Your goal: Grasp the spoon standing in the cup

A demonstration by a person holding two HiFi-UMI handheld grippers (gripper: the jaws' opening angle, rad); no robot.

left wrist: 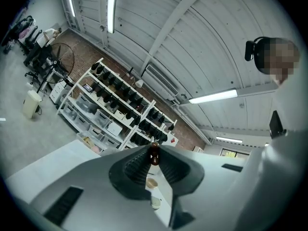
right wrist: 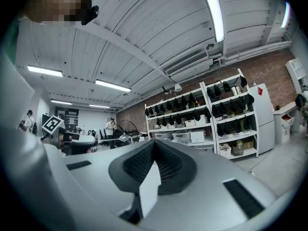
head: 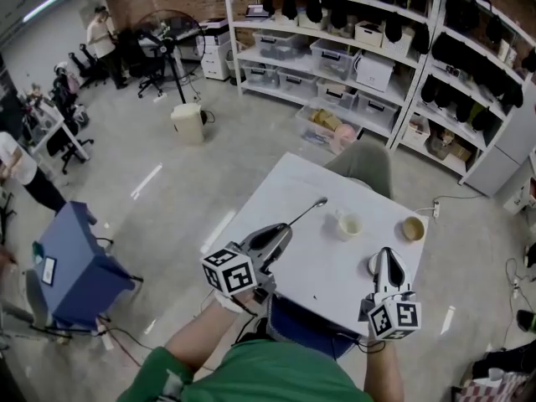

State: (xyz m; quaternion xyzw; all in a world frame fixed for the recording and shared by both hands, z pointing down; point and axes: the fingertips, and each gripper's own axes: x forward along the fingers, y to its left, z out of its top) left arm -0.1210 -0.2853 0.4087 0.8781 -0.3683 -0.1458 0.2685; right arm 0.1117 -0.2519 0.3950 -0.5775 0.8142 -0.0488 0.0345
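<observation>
**A:** What does the left gripper [head: 283, 231] have?

**B:** The spoon [head: 306, 212]. The jaws are drawn in almost to touching and pinch the handle end right at their tips. In the left gripper view a thin dark piece sits clamped between the ribbed pads. The small gap that remains is probably just the thickness of the handle.

**A:** So the spoon is no longer in the cup?

**B:** No. It juts out ahead of the jaws in line with them, with the bowl end farthest from the gripper. The white cup [head: 347, 226] stands on the table [head: 318, 270] ahead of that gripper and to its right, near the spoon's bowl end but apart from it. I judge the grasp made. How high the spoon hangs over the table, I cannot tell.

**A:** Why hold it so far back on the handle?

**B:** My guess is that the handle end was the part standing above the cup's rim, so it was the only part the jaws could reach. Tip pads also suit a thin handle. The risk is that a long spoon pinched at one end could swivel in the grip.

**A:** And the right gripper [head: 388, 260]?

**B:** Its jaws are closed tip to tip with nothing between them, and only white table shows in the gap below them. It sits low near the table's near edge, well to the right of the left gripper. A second cup [head: 413, 228] with tan contents stands ahead of it. It looks parked clear of the spoon.
</observation>
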